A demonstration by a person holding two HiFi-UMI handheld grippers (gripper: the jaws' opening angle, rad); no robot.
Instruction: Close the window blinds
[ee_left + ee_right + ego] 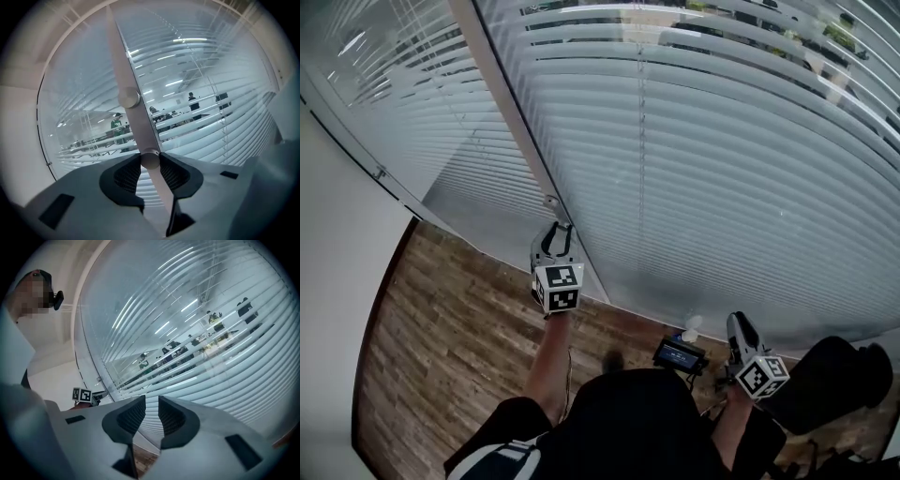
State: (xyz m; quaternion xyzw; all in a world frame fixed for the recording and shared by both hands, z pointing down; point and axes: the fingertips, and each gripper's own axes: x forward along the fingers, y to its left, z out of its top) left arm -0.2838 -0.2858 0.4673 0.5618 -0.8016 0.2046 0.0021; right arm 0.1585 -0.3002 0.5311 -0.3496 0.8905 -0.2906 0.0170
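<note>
Wand (123,70) of blinds (722,169) clenched in left gripper (150,161); right gripper (151,404) slightly parted, grasping nothing, facing same blinds.

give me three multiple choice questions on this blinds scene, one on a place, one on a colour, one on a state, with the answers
1. Where is the left gripper?
A. up at the pale thin rod by the white slatted blinds
B. resting on the floor
C. behind the person's back

2. What colour is the wood-plank floor?
A. grey
B. white
C. brown

3. How do the left gripper's jaws stand?
A. wide apart, empty
B. closed on the pale thin rod
C. closed on a slat

Answers:
1 A: the head view shows it raised against the window.
2 C: the planks are brown.
3 B: its own view shows the rod pinched between both pads.
</note>
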